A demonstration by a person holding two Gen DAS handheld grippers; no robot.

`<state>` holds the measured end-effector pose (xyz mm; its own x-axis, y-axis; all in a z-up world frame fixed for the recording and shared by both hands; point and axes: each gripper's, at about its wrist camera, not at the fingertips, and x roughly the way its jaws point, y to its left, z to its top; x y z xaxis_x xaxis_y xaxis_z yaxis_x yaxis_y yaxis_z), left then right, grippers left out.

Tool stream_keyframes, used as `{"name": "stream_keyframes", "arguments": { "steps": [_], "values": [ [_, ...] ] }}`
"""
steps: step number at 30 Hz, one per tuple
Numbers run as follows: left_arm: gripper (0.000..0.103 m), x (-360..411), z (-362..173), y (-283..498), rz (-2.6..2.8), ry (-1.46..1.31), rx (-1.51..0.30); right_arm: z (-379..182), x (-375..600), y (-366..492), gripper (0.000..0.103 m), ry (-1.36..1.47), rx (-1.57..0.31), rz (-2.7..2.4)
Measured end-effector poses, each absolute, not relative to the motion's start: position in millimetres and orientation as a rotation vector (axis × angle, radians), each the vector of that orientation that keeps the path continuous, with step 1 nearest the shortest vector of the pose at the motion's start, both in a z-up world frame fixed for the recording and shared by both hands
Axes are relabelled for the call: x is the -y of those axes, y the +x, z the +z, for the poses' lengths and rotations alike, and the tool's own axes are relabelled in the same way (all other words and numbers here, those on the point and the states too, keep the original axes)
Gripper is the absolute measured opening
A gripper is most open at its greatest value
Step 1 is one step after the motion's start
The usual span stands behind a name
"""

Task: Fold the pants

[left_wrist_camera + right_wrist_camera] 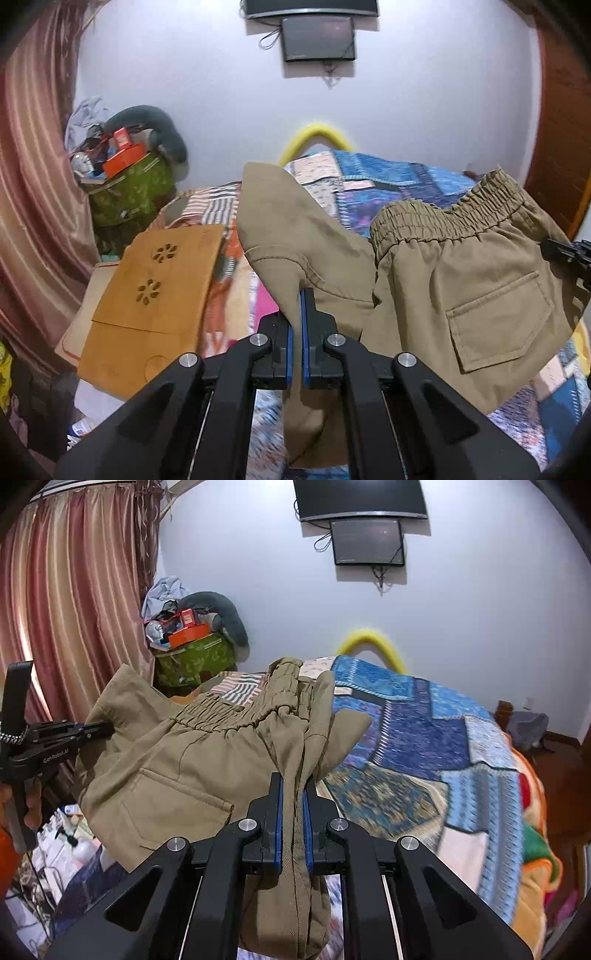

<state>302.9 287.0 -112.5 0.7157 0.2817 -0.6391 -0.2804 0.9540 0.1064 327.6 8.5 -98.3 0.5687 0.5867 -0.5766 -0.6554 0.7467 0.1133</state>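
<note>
Above the quilted bed [424, 738], your khaki pants [461, 288] hang in the air between both claws. Your left claw [297, 299] is clenched on a hem fold, the fabric rising ahead of it and drooping below. Your right claw [293, 786] is clamped on bunched cloth by the elastic waistband [221, 709], the back pocket spread to its left.

A patchwork blanket [424, 746] covered the bed. A wooden board [155, 295] with flower-shaped cutouts lay at its left side. A green bag [129, 192] heaped with clutter stood by the pink curtain [74, 609]. Two dark screens [365, 542] hung on the wall.
</note>
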Motion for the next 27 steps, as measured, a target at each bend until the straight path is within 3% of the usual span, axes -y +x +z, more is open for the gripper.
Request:
{"name": "stream_keyframes", "arguments": {
  "steps": [9,19,25,27],
  "values": [
    [0.004,-351.6,-175.5,369.3,0.421,0.002,-0.783,-141.1,-77.4,371.6,0.007,-0.147,-0.665,0.725],
    [0.007,-390.5,-264.4,404.1,0.353,-0.086,-0.941,-214.1,-103.9,395.0,0.008,-0.193,-0.825,0.704],
    [0.024,-399.8,-306.7,405.6,0.379,-0.083,-1.065,-235.5,-97.7,395.9,0.012,-0.208,-0.897,0.674],
    [0.041,-401.5,-305.7,399.7,0.403,-0.079,-1.071,-234.2,-96.4,395.9,0.017,-0.209,-0.913,0.660]
  ]
}}
